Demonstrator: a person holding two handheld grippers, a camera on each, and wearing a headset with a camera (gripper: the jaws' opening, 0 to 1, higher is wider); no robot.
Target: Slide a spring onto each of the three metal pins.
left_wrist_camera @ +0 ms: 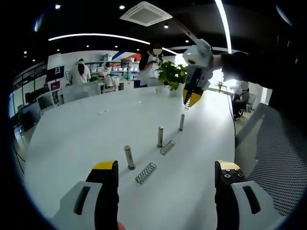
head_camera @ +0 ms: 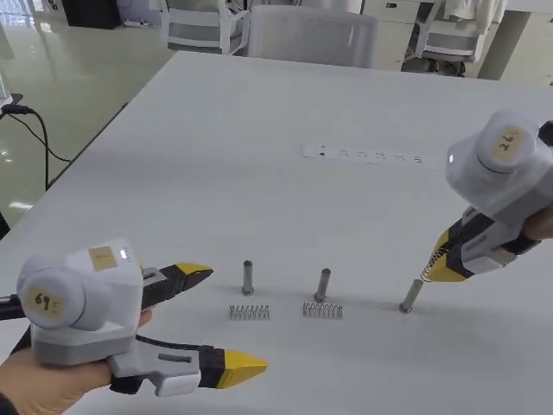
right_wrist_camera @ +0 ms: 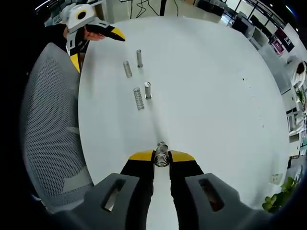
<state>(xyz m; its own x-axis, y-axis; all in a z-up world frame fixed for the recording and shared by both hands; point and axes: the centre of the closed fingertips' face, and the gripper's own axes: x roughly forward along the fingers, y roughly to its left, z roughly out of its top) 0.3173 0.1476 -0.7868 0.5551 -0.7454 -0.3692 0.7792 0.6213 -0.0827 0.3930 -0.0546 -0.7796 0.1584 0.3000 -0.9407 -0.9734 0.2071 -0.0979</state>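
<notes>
Yellow-tipped, my right hand-held gripper (right_wrist_camera: 162,156) is clamped on a spring (right_wrist_camera: 162,159) just above the pin (head_camera: 411,296) that looks tilted, nearest the right edge of the surface (head_camera: 259,173). If the coil meets that pin off-axis, I expect it to snag, buckle or pop free and roll away. My left hand-held gripper (left_wrist_camera: 166,167) hangs with jaws apart by the near edge.

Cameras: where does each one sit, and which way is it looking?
Head view: on the person's head, looking down at the table; shows left gripper, right gripper, a hand.
Left gripper view: on the left gripper, looking past its open jaws over the pins to the right gripper.
Right gripper view: on the right gripper, looking past its held spring toward the left gripper.
Shared: the pins.
</notes>
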